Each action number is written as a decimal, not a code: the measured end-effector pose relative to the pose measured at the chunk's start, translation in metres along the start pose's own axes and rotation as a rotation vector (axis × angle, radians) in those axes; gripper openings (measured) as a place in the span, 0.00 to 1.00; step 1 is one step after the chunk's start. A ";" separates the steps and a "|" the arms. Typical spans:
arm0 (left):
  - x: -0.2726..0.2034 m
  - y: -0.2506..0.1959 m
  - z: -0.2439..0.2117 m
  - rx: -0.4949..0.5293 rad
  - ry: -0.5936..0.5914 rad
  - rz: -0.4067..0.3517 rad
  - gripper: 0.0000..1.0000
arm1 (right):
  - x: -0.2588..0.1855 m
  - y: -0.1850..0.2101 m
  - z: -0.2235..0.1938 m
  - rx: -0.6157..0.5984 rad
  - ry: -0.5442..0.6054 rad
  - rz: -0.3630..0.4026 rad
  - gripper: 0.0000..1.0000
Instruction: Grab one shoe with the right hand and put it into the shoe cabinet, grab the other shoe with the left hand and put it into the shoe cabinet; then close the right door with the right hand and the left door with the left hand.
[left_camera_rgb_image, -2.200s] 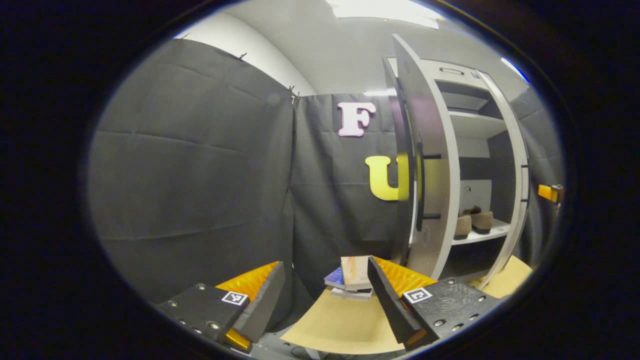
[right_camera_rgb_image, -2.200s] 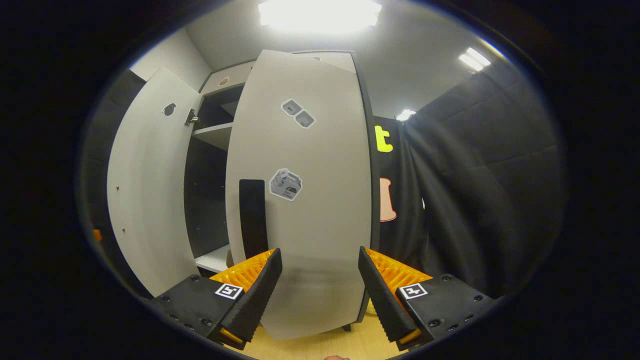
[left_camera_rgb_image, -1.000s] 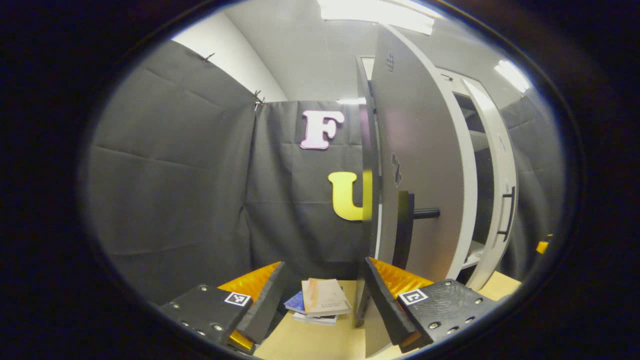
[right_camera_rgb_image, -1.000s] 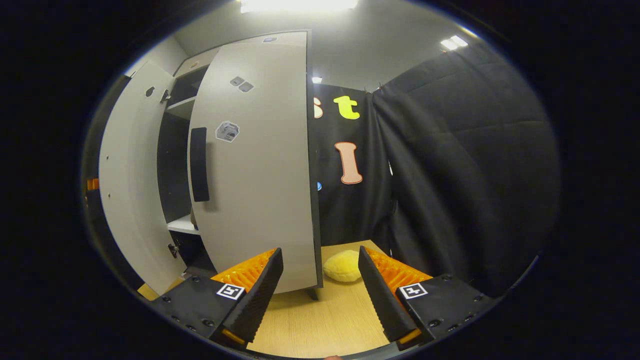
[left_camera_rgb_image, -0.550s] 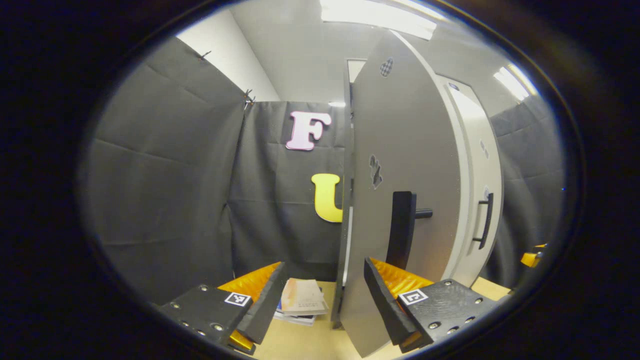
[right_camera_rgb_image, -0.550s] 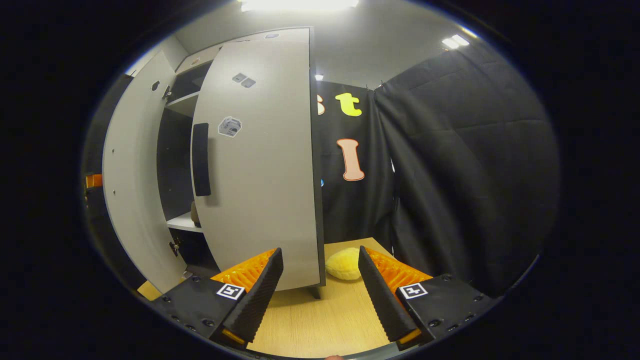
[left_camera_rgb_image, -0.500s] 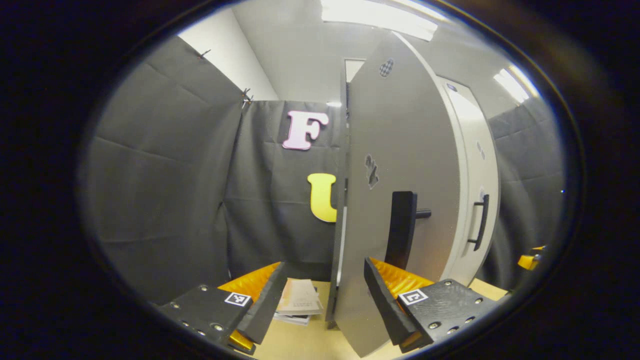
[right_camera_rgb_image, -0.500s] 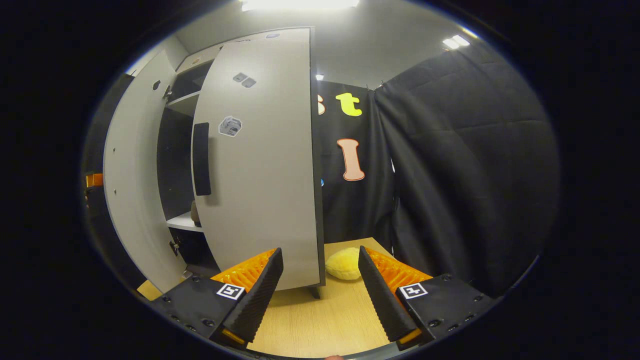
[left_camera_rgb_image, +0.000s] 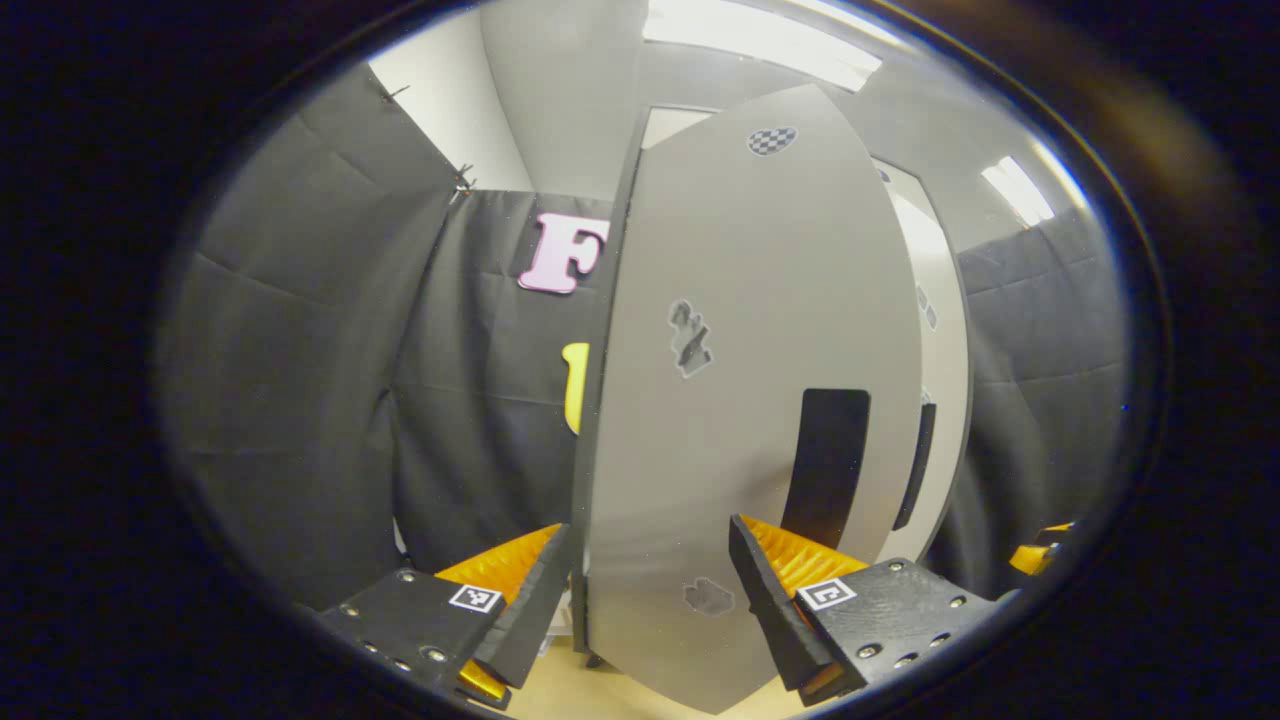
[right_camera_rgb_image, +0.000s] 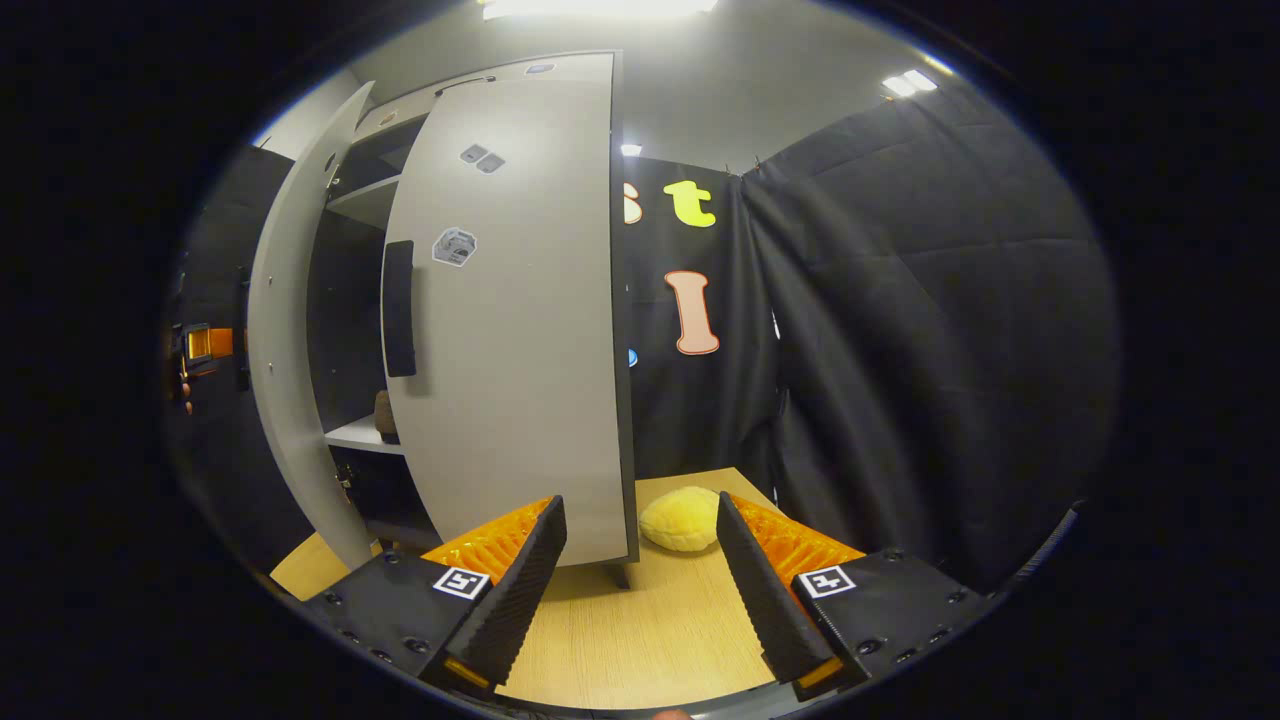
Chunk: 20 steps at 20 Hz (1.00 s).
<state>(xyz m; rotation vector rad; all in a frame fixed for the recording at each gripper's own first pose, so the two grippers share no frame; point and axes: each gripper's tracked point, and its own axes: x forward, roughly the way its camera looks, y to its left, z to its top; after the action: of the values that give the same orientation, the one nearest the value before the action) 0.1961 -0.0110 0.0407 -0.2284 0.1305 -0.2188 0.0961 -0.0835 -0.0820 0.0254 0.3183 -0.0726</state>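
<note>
In the left gripper view the cabinet's grey left door (left_camera_rgb_image: 740, 400) faces me close up, its black handle (left_camera_rgb_image: 826, 465) to the right. My left gripper (left_camera_rgb_image: 650, 527) is open, with the door's lower face between its fingers; contact cannot be told. Behind it the right door (left_camera_rgb_image: 940, 380) stands nearly shut. In the right gripper view the right door (right_camera_rgb_image: 510, 330) hangs slightly ajar and the left door (right_camera_rgb_image: 290, 330) is seen almost edge-on, with a dark gap between them. A brown shoe (right_camera_rgb_image: 384, 415) stands on the white shelf (right_camera_rgb_image: 355, 436) inside. My right gripper (right_camera_rgb_image: 638, 500) is open and holds nothing, back from the door.
A yellow plush lump (right_camera_rgb_image: 682, 520) lies on the wooden table (right_camera_rgb_image: 650, 640) just right of the cabinet's foot. Black cloth walls close in on both sides. The other gripper (right_camera_rgb_image: 205, 343) and a hand show at the far left beyond the left door.
The left door has swung far toward shut and now turns its front face to the left camera, hiding the stacked books. The right gripper has backed off a little; the right door has barely moved.
</note>
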 end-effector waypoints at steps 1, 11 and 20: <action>0.007 -0.011 -0.005 0.013 0.008 -0.012 0.98 | 0.001 -0.001 -0.001 0.002 0.001 -0.002 0.96; 0.038 -0.042 -0.003 0.172 -0.016 0.022 0.98 | -0.002 0.000 -0.004 0.049 0.003 0.020 0.96; -0.036 -0.014 0.014 0.170 -0.041 0.051 0.98 | -0.027 0.033 0.042 0.037 -0.096 0.111 0.94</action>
<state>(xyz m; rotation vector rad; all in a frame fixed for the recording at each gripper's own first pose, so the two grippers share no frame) 0.1609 -0.0129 0.0607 -0.0602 0.0768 -0.1737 0.0861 -0.0503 -0.0334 0.0764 0.2196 0.0300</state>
